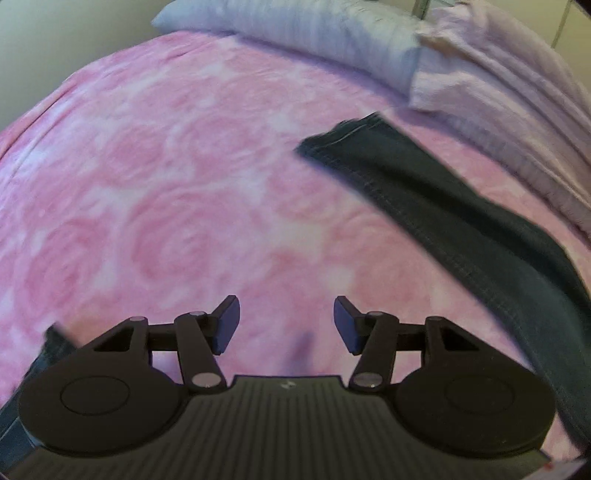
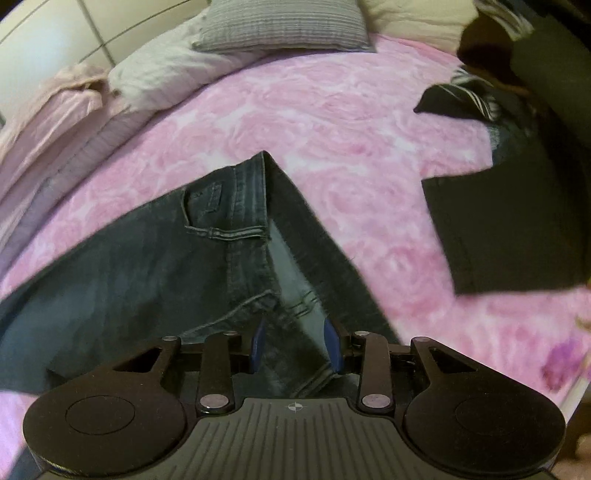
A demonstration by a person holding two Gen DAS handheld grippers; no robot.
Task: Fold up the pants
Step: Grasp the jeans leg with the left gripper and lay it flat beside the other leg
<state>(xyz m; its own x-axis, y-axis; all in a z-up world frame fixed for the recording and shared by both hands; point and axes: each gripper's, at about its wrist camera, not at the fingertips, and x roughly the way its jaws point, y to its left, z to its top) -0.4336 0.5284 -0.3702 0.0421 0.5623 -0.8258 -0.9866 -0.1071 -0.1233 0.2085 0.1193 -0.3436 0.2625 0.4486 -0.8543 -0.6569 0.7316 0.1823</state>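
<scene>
Looking down my left gripper point(image 1: 286, 325), I see its fingers point(image 1: 228, 325) standing well apart with nothing between them, only the pink rose-patterned bedspread point(image 1: 166, 192) below. The dark jeans point(image 1: 461, 236) run as a long strip from the upper middle of this view down to its right edge, off to the side of the left gripper and not touching it. A grey pillow point(image 1: 317, 33) and a pale lilac folded blanket point(image 1: 498, 85) lie along the far side of the bed.

On my right gripper point(image 2: 295, 345) the fingers point(image 2: 334, 345) are fairly narrow, and a bunched fold of the jeans point(image 2: 155, 258) passes between the blue pads, which appear to press on it. The jeans spread to the left from there, with the waistband and a pocket showing, one corner pointing up toward the middle of the bedspread point(image 2: 351, 122). Well apart on the right lies a folded black garment point(image 2: 509, 229), with a striped one point(image 2: 465, 96) beyond it.
</scene>
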